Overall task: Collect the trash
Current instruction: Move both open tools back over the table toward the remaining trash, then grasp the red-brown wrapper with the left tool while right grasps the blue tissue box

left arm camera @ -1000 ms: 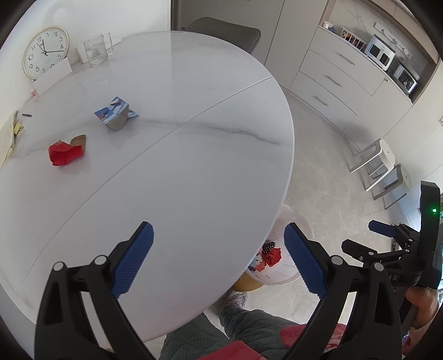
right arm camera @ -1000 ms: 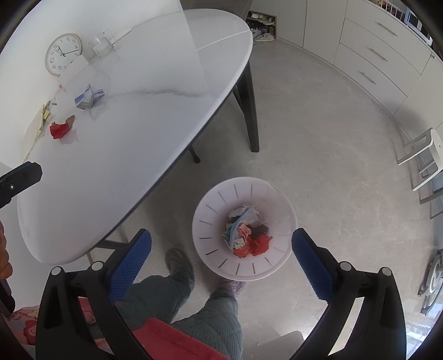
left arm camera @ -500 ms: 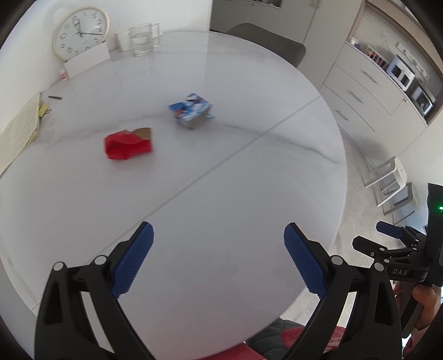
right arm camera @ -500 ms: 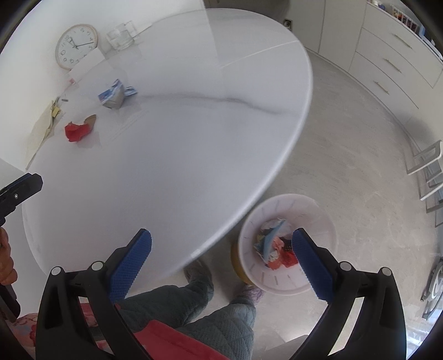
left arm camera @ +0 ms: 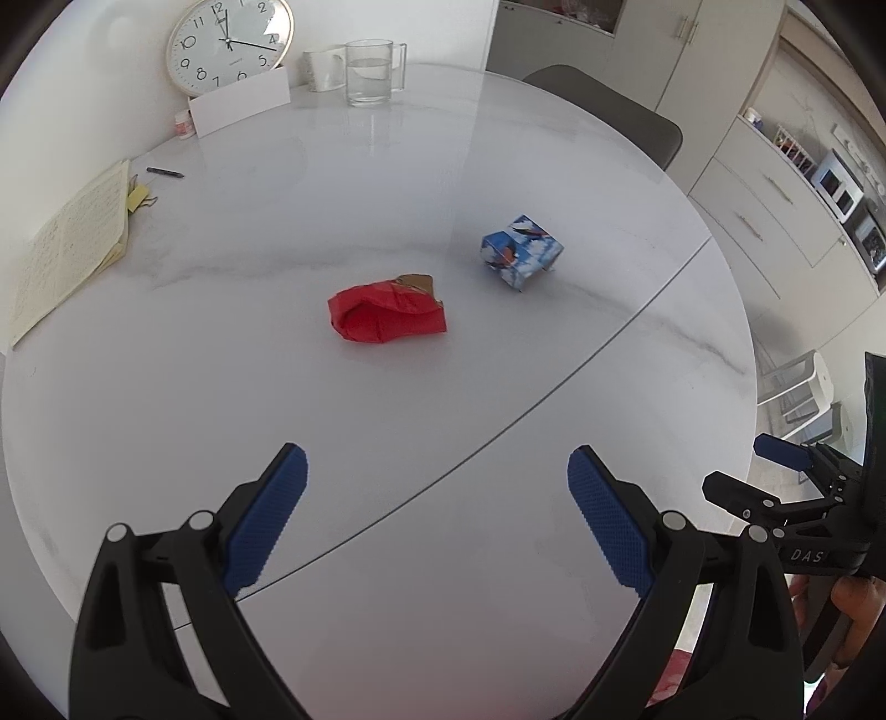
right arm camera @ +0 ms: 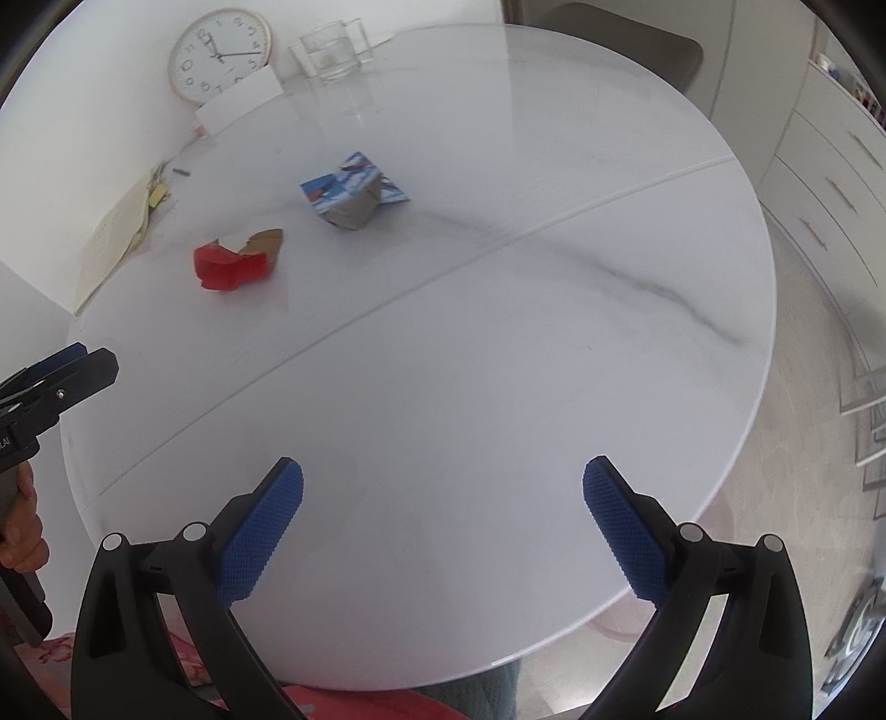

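A crumpled red wrapper [left arm camera: 386,313] with a brown torn flap lies on the white round table [left arm camera: 387,443], with a blue printed carton [left arm camera: 522,252] to its right. Both show in the right wrist view, wrapper [right arm camera: 232,265] and carton [right arm camera: 348,190]. My left gripper [left arm camera: 437,493] is open and empty above the table's near half, well short of the wrapper. My right gripper [right arm camera: 442,507] is open and empty above the table's near edge; it also shows at the right edge of the left wrist view [left arm camera: 775,471]. The trash bin is hidden under the table.
A wall clock [left arm camera: 230,44], a white card [left arm camera: 239,106], a glass jug [left arm camera: 370,71], a notebook [left arm camera: 72,243] and a pen [left arm camera: 164,173] sit at the table's far side. A grey chair [left arm camera: 609,111] stands behind. Cabinets [left arm camera: 775,210] line the right wall.
Both grippers have swung up from the floor bin towards the table. The wrapper and carton are now nearer and central; the bin has dropped out of view.
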`<state>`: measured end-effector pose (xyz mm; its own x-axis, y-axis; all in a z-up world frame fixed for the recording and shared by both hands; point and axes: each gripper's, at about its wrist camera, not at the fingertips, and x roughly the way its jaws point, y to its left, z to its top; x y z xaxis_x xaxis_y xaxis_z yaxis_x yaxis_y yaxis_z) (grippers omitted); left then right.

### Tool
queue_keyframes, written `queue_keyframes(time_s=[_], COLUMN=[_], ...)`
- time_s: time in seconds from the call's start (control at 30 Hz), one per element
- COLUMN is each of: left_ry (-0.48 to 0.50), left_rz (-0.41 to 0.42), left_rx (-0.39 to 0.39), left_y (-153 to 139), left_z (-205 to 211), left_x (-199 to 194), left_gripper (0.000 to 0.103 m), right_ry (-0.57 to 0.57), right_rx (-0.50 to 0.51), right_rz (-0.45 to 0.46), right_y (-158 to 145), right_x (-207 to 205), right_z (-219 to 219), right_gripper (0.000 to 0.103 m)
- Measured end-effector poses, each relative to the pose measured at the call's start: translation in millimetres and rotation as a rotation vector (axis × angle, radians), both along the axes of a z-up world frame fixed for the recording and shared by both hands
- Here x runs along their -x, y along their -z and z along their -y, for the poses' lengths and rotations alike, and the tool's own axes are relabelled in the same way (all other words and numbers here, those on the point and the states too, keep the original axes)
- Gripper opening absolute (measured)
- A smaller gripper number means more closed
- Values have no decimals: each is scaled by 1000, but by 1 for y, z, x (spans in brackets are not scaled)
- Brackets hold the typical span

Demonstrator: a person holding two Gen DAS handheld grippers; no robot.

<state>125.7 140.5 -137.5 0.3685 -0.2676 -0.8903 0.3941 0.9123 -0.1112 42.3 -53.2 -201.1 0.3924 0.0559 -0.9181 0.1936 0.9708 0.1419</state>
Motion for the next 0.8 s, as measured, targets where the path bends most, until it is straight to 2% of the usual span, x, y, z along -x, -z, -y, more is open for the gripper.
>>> queue_keyframes(time_s=[0.17, 0.33, 0.53, 0.67, 0.8], left_ry=[5, 145, 308, 440, 508], left_rz=[24, 82, 78, 69, 41], left_rx=[-12, -69, -117, -181, -211], left_y=[5, 13, 25, 43, 60], left_z=[1, 9, 23, 39, 51], left_x=[-16, -41, -76, -98, -113], left_gripper=[91, 91, 91, 91, 91], right_ry=[-58, -113, -164, -179, -208], right_rx=[26, 22, 14, -1, -27], right_rz=[-14, -29, -51, -55, -63], right_y=[-3, -1, 8, 12, 18], right_x=[-29, -64, -107, -135, -161], right_z=[-5, -11, -14, -8, -6], right_gripper=[101, 101, 101, 101, 101])
